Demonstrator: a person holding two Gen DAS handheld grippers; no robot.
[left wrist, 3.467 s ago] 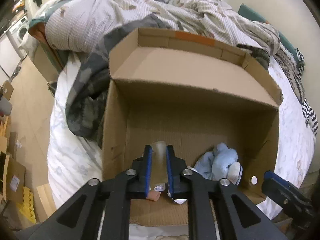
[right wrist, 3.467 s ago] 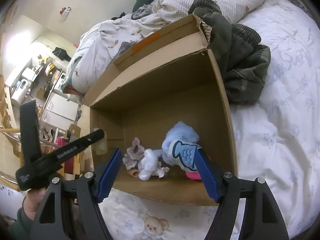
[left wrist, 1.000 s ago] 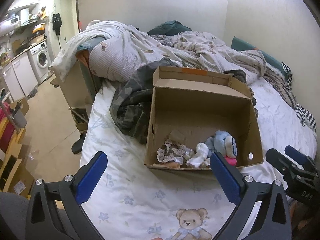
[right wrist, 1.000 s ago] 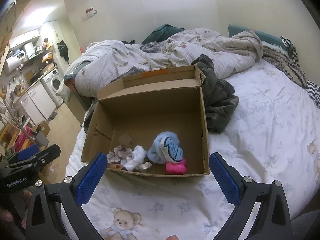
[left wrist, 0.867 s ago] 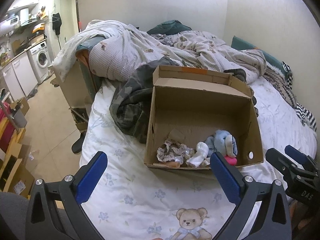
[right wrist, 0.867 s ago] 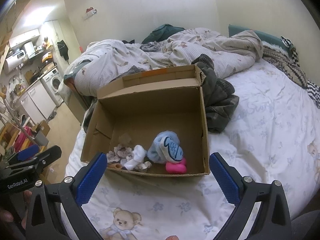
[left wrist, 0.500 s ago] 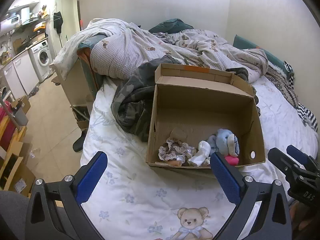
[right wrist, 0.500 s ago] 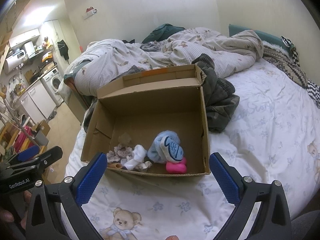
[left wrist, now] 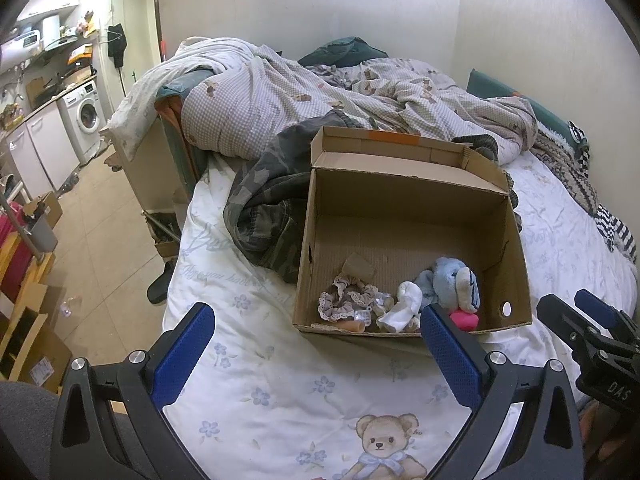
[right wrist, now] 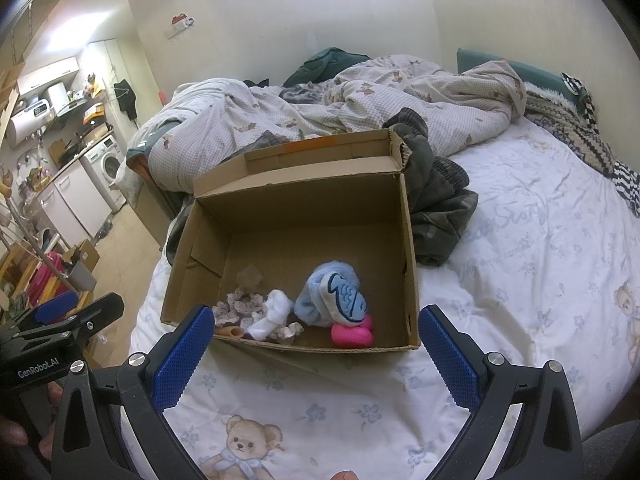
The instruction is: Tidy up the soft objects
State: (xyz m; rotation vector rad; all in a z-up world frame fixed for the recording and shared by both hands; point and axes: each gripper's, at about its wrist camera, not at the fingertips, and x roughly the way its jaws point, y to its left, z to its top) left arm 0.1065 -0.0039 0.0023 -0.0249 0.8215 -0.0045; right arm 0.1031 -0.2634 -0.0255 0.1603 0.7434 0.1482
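Observation:
An open cardboard box (left wrist: 408, 196) (right wrist: 296, 192) sits on the bed. Along its near wall lie a lace scrunchie (left wrist: 348, 294) (right wrist: 240, 304), a white sock (left wrist: 404, 306) (right wrist: 274, 312), a blue plush slipper (left wrist: 450, 280) (right wrist: 332, 292), a pink item (left wrist: 464, 320) (right wrist: 352, 334) and a translucent soft piece (left wrist: 358, 268) (right wrist: 249, 276). My left gripper (left wrist: 316, 344) is open and empty, held back in front of the box. My right gripper (right wrist: 316, 344) is open and empty too, also short of the box.
A camouflage garment (left wrist: 268, 200) (right wrist: 436, 204) lies against the box's far side. A rumpled checked duvet (left wrist: 320, 92) covers the back of the bed. The sheet (right wrist: 520, 248) has a teddy print. Floor, cabinets and a washing machine (left wrist: 86, 120) lie left.
Earlier my left gripper was shut on the translucent piece inside the box; it now lies in the box. Both grippers have pulled back and stand wide open. In the last second the views barely shift.

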